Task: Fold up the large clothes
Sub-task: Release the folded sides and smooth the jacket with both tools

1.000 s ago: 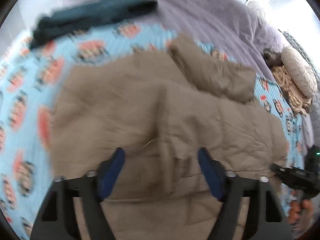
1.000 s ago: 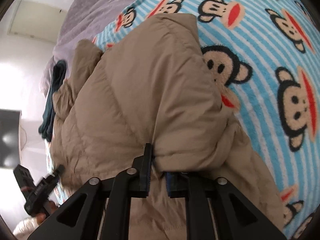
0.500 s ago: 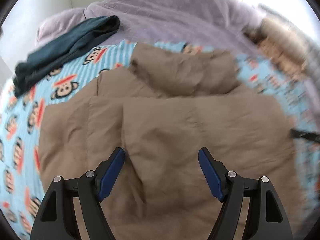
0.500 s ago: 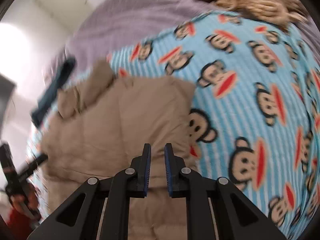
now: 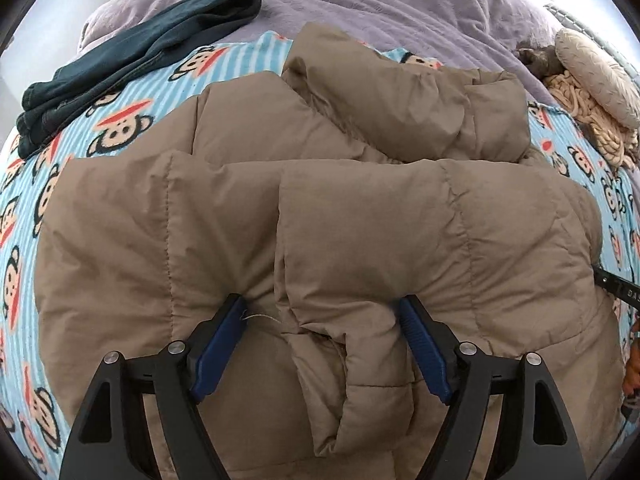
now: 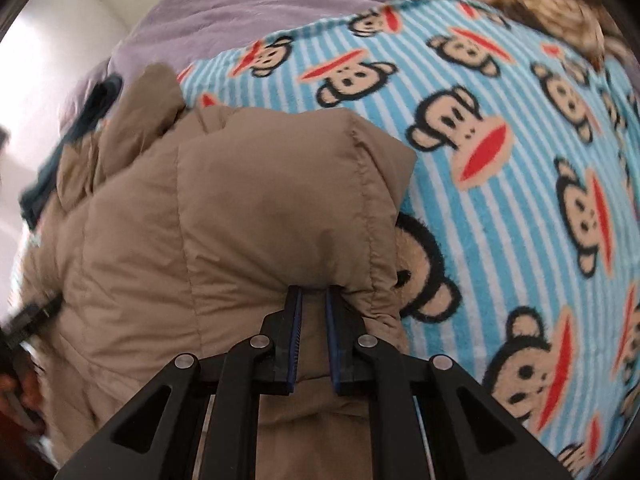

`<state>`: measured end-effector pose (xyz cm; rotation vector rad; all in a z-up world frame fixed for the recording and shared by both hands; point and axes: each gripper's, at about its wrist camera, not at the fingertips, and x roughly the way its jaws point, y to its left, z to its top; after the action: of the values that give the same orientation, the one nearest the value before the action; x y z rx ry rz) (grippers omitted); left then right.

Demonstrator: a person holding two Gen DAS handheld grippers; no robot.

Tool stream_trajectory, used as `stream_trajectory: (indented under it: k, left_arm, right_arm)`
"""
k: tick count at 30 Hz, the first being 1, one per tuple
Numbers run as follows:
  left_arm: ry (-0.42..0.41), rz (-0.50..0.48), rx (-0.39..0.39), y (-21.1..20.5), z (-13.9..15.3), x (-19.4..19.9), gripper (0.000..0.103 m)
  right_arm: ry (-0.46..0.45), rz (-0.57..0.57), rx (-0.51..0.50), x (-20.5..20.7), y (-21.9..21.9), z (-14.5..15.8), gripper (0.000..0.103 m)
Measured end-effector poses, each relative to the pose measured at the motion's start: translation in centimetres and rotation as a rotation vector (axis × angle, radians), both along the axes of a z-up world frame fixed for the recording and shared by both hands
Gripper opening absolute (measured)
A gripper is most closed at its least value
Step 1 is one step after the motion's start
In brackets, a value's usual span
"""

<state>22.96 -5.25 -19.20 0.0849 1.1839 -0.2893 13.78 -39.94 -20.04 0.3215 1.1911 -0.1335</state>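
1. A tan padded jacket (image 5: 340, 208) lies spread on a bed, folded into a thick bundle with its quilted panels facing up.
2. The left gripper (image 5: 322, 312) points steeply down at the jacket. Its two blue-padded fingers (image 5: 218, 344) stand wide apart, one on each side of a raised fold of the jacket. The jaws are opening; the fold sits between them and the finger tips press into the fabric, but the pads do not squeeze it.
3. Just ahead of the left gripper, the jacket's bulk fills the view. Farther ahead, a rolled hood or collar part rests on top of it.
4. The right gripper (image 6: 314, 294) also points steeply down, at the right edge of the jacket (image 6: 224, 216). Its fingers are clenched almost together, with only a narrow gap. Their tips touch the puffy edge of the jacket, and I cannot tell whether any fabric is pinched between them.
5. To the right of the right gripper lies a blue striped blanket (image 6: 500, 184) printed with cartoon monkey faces; the jacket rests on it.
6. Far ahead and to the left of the left gripper lies a dark teal garment (image 5: 136, 56), partly on a lilac cover (image 5: 400, 4).
7. Far ahead to the right of the left gripper sit beige knitted cushions (image 5: 592, 80).
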Motion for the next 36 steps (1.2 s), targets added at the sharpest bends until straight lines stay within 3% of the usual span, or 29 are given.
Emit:
stream_trajectory:
  k: [5, 10, 16, 22, 28, 30, 36]
  left_arm:
    - [0.017, 0.043, 0.037, 0.2, 1.3, -0.3, 0.08]
    - [-0.012, 0.096, 0.044, 1.4, 3.8, -1.4, 0.08]
    - [0.019, 0.107, 0.111, 2.2, 4.4, -2.8, 0.08]
    - [0.05, 0.111, 0.109, 2.0, 5.0, -4.9, 0.08]
    - [0.094, 0.125, 0.099, 1.7, 5.9, -7.4, 0.08]
    - [0.1, 0.118, 0.102, 1.5, 6.5, -8.4, 0.08]
    - [0.105, 0.109, 0.127, 1.3, 7.9, -10.9, 0.08]
  right_arm:
    - [0.041, -0.025, -0.079, -0.3, 0.6, 2.0, 0.015]
    - [0.005, -0.014, -0.126, -2.7, 1.4, 4.7, 0.016]
    - [0.043, -0.039, -0.071, -4.8, 0.9, 5.3, 0.018]
    - [0.07, -0.093, 0.007, -6.6, 0.1, 5.8, 0.019]
    - [0.092, -0.105, 0.075, -8.6, 0.4, 6.4, 0.04]
    - [0.093, -0.105, 0.098, -9.2, 0.6, 6.5, 0.052]
    - [0.104, -0.096, 0.162, -11.1, 1.3, 6.8, 0.064]
